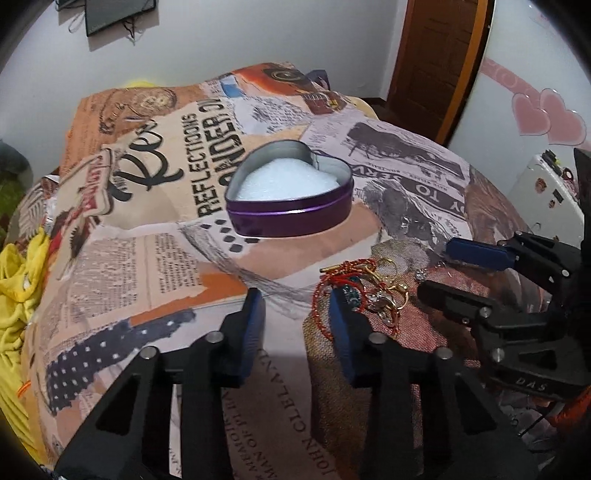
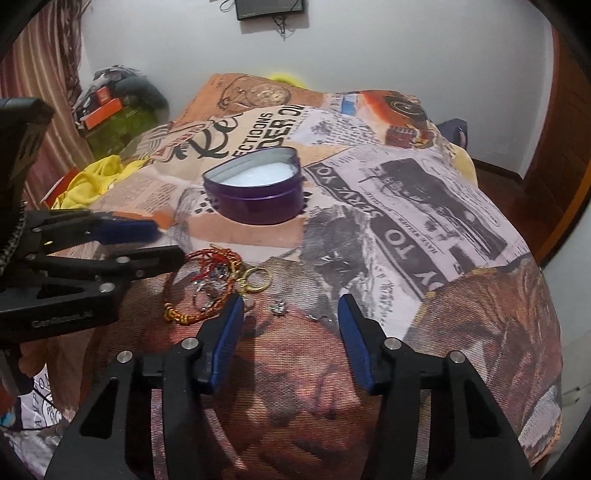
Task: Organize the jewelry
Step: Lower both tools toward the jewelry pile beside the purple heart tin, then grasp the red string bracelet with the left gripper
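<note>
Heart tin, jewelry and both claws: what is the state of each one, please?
Heart tin: open, no lid on, white padding inside, no jewelry in it.
Red cord bracelets: tangled heap on the blanket.
Gold ring: on the blanket, beside the heap.
Small silver stud: lying alone.
Left claw: open, holding nothing.
Right claw: open, holding nothing.

Newsprint-collage bedspread (image 1: 155,258) in orange, cream and grey, printed with large black lettering, draped over the whole bed. Crumpled yellow cloth (image 1: 14,295) at the bed's left edge, also seen from the right wrist (image 2: 92,181). Dark framed panel (image 2: 271,9) high on the white wall (image 2: 406,55), loose cords dangling beneath it. Brown wooden door (image 1: 436,55) at the right, pink heart stickers (image 1: 546,116) on a white surface just beside it. Striped curtain (image 2: 33,66) at far left, a heap of dark and green items (image 2: 118,107) on the floor below.
</note>
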{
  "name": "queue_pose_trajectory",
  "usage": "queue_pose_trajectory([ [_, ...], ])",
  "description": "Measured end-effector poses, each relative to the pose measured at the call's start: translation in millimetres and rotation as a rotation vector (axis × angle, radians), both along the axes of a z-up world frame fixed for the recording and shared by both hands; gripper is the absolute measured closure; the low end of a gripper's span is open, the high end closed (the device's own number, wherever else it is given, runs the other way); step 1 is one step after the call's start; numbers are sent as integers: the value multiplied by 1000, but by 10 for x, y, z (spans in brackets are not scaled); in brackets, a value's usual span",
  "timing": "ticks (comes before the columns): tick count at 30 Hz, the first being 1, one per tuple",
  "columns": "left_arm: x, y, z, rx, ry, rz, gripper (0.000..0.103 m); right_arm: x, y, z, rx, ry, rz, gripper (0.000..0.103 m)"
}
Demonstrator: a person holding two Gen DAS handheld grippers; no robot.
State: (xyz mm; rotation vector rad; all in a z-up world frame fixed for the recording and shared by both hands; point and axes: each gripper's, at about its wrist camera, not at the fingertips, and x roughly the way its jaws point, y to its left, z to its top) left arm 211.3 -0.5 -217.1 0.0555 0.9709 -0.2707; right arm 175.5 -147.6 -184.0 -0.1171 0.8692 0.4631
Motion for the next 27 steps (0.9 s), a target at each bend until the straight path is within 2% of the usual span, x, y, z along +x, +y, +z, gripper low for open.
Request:
queue_pose_trajectory([
  [10,141,-28,-131,-38,56,-54,82,48,26,-86,6,29,-2,61],
  [14,162,-51,-156,-18,53,-67,94,74,31,-102,15,33,-1,63],
  [16,154,-81,-160,-9,50,-78,98,68,44,-105,13,31,1,68],
  [18,145,-100,-156,2,46,-86,101,79,58,-113,13,32,7,78],
  [23,117,-100,-130,-8,43,-86,101,69,53,-95,39,27,20,84],
  [24,113,-93,-123,-12,44,-83,101,72,51,-92,41,26,18,87],
  [25,106,-83,-111,-17,43,-79,101,75,51,-87,42,27,17,94],
  [27,79,-65,-85,-22,38,-72,101,77,42,-80,47,33,14,94],
])
